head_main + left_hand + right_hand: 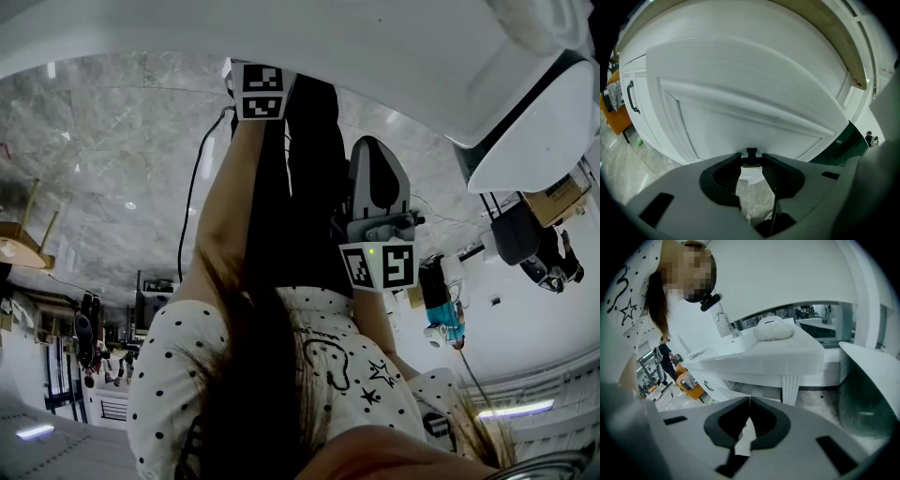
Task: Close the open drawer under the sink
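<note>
The white drawer front (pixel 740 93) under the sink fills the left gripper view, very close and slanting. My left gripper (pixel 751 158) is right up against its lower edge, jaws a little apart, with a small black piece (pixel 751 152) showing between the tips; whether it is gripped is unclear. My right gripper (pixel 749 400) is shut and empty, held away and pointing at the white sink (pixel 759 355) with its tap (pixel 723 320). In the head view only the marker cubes show well: the left one (pixel 261 91) and the right one (pixel 380 265).
A neighbouring white cabinet door has a black handle (pixel 632 96). An orange chair (pixel 689 380) stands by the cabinets. A white bundle (pixel 773 329) lies on the sink top. A white curved basin (pixel 534 122) hangs at the right. My own dotted shirt (pixel 216 366) fills the lower head view.
</note>
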A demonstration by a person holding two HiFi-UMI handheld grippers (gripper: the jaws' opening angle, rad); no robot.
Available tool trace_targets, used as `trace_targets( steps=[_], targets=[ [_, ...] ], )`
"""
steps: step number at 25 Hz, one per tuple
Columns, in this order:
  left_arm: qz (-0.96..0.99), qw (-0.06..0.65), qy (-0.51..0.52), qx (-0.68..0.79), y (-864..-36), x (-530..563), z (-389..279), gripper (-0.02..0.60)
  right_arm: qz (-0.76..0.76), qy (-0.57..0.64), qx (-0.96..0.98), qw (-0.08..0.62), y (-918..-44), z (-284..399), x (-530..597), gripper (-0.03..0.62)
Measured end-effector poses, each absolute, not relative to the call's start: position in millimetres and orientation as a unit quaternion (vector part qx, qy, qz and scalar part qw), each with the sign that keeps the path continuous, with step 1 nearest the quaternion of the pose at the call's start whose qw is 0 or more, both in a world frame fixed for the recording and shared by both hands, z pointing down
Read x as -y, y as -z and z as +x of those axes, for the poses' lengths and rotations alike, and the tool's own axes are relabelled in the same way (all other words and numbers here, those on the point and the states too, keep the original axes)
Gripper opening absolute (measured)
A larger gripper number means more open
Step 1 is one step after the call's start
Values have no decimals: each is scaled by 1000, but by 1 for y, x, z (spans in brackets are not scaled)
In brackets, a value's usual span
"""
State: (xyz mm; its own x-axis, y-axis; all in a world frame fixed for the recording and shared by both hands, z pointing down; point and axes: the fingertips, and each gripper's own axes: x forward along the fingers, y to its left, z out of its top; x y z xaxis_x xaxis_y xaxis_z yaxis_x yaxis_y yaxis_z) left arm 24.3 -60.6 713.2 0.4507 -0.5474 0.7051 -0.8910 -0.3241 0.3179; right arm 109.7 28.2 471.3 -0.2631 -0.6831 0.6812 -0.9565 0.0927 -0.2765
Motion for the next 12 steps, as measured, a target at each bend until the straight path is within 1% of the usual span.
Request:
trace_targets(
  steps=[12],
  targets=[
    [777,337,-236,476,-704,82,25,143,575,-354,712,194,-471,110,-28,15]
  ],
)
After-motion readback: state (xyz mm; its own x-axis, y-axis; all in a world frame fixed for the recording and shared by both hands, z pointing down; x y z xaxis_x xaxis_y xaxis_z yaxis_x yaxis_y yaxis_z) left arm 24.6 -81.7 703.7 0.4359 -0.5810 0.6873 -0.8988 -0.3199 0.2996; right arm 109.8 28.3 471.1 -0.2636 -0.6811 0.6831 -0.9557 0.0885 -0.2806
